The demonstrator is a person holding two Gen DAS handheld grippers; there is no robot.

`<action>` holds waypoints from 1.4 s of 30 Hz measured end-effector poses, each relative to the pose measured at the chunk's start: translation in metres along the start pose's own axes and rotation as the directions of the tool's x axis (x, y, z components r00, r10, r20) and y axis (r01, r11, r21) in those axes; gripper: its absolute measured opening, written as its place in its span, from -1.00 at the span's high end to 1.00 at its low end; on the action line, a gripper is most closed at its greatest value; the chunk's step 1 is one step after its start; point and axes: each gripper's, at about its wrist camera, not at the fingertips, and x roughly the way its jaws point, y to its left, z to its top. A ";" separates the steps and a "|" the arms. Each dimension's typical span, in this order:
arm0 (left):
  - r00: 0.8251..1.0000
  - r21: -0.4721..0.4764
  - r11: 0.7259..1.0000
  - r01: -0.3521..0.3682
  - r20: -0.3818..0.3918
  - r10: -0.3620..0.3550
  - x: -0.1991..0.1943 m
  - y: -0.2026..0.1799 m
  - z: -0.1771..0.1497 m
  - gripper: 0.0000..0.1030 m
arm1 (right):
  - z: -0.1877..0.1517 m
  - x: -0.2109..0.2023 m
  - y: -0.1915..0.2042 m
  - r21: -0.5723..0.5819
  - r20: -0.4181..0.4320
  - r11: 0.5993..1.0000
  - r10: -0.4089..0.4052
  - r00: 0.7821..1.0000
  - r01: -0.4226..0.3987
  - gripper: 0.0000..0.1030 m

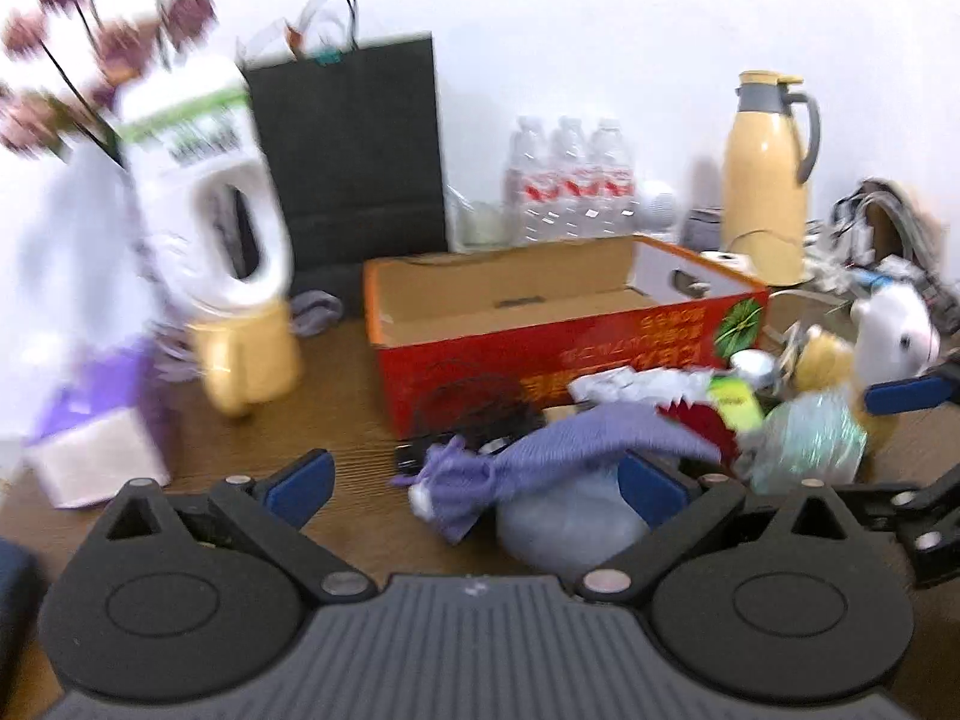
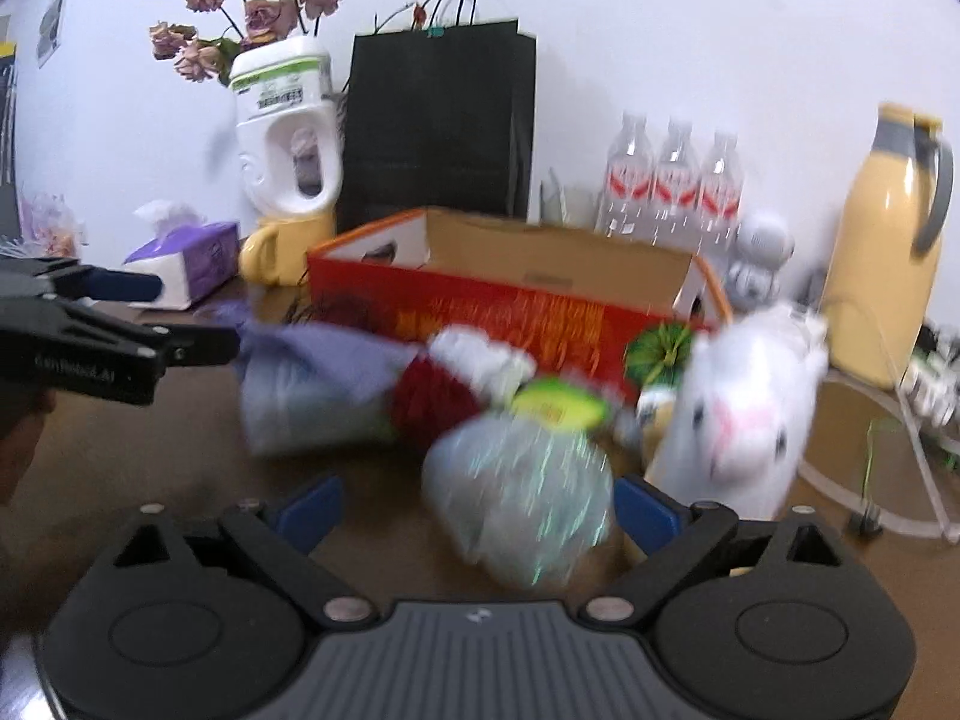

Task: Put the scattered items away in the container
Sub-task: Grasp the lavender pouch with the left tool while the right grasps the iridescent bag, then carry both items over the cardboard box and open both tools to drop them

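Between the pads: right tool [image 2: 477, 510] has a crinkled translucent plastic bundle with a green sheen [image 2: 519, 495] lying straight ahead in its gap, a little toward the right pad [image 2: 645, 510]; jaws stand wide apart, and no pad can be seen pressing on the bundle.
Left tool: left tool [image 1: 477, 480] is spread wide too, clamped on nothing; a soft purple knitted cloth [image 1: 540, 450] lies across its front, long axis running left to right, over a pale grey-blue rounded bag [image 1: 570, 519].
Container: red cardboard box with open brown inside [image 1: 540, 348] sits beyond the pile on the dark wooden worktop [image 1: 336, 414]; it looks empty where its inside shows.
Pile: red-and-white soft item, a green-labelled piece and a white plush animal [image 2: 744, 414] crowd against the box's front wall.
Nearer hand: right for the bundle, left for the cloth.
Likely turn: close on the bundle, then lift forward over the box's near wall.
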 end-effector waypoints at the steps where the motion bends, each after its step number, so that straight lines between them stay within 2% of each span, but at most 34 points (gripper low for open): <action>1: 0.999 -0.018 0.999 0.033 -0.016 -0.033 0.010 0.006 0.004 -0.99 | 0.003 0.007 -0.001 -0.003 -0.009 1.000 -0.002 1.000 0.002 -0.71; 4: 0.996 -0.034 0.997 0.067 -0.055 -0.069 0.027 0.013 0.009 -0.67 | 0.007 0.022 -0.005 0.007 -0.034 1.000 0.022 0.999 -0.022 -0.60; 6: 0.989 -0.062 0.991 0.116 -0.082 -0.121 0.035 0.020 0.009 -0.32 | 0.007 0.028 -0.005 -0.018 -0.037 0.999 0.026 0.999 -0.026 -0.60; 8: 0.982 -0.134 0.980 0.146 -0.101 -0.160 0.039 0.025 0.005 0.03 | 0.006 0.034 -0.002 -0.030 -0.046 0.999 0.014 0.999 -0.015 -0.59; 9: 0.980 -0.166 0.973 0.158 -0.096 -0.176 0.039 0.027 0.004 0.25 | 0.004 0.035 -0.004 -0.022 -0.051 1.000 0.020 0.998 -0.021 -0.49; 10: 0.979 -0.176 0.971 0.159 -0.095 -0.178 0.038 0.027 0.004 0.40 | 0.003 0.034 -0.004 -0.008 -0.049 0.999 0.031 0.998 -0.031 -0.27; 12: 0.986 -0.180 0.974 0.134 -0.076 -0.150 0.030 0.026 0.008 0.56 | 0.002 0.036 -0.008 0.040 -0.055 0.997 0.069 0.996 -0.066 0.02; 13: 0.988 -0.181 0.975 0.130 -0.056 -0.142 0.024 0.026 0.010 0.63 | 0.001 0.036 -0.011 0.063 -0.053 0.995 0.084 0.995 -0.081 0.04; 16: 0.990 -0.172 0.975 0.140 0.026 -0.138 0.000 0.021 0.021 0.75 | 0.000 0.030 -0.014 0.079 -0.039 0.993 0.090 0.995 -0.087 0.13; 20: 0.989 -0.111 0.990 0.085 0.130 -0.070 -0.035 0.003 0.040 0.79 | 0.002 0.010 -0.014 0.074 0.008 0.992 0.103 0.995 -0.103 0.13; 24: 0.971 -0.072 0.996 0.058 0.235 -0.040 -0.077 -0.017 0.056 0.80 | 0.009 -0.019 -0.014 0.074 0.079 0.991 0.105 0.991 -0.110 0.13; 28: 0.943 -0.061 0.997 -0.043 0.328 0.061 -0.118 -0.040 0.056 0.79 | 0.020 -0.062 -0.015 0.081 0.192 0.990 0.097 0.977 -0.114 0.13; 30: 0.940 -0.085 0.995 -0.049 0.333 0.074 -0.132 -0.048 0.047 0.79 | 0.022 -0.084 -0.015 0.081 0.241 0.991 0.085 0.967 -0.108 0.13; 33: 0.943 -0.114 0.993 -0.010 0.329 0.047 -0.148 -0.060 0.027 0.79 | 0.019 -0.113 -0.014 0.081 0.292 0.993 0.061 0.954 -0.088 0.13; 38: 0.954 -0.130 0.991 0.019 0.300 0.021 -0.160 -0.070 0.005 0.79 | 0.009 -0.138 -0.013 0.086 0.315 0.993 0.051 0.948 -0.081 0.12; 42: 0.955 -0.124 0.992 0.033 0.298 0.005 -0.160 -0.071 0.007 0.79 | 0.007 -0.143 -0.019 0.102 0.318 0.991 0.049 0.947 -0.085 0.12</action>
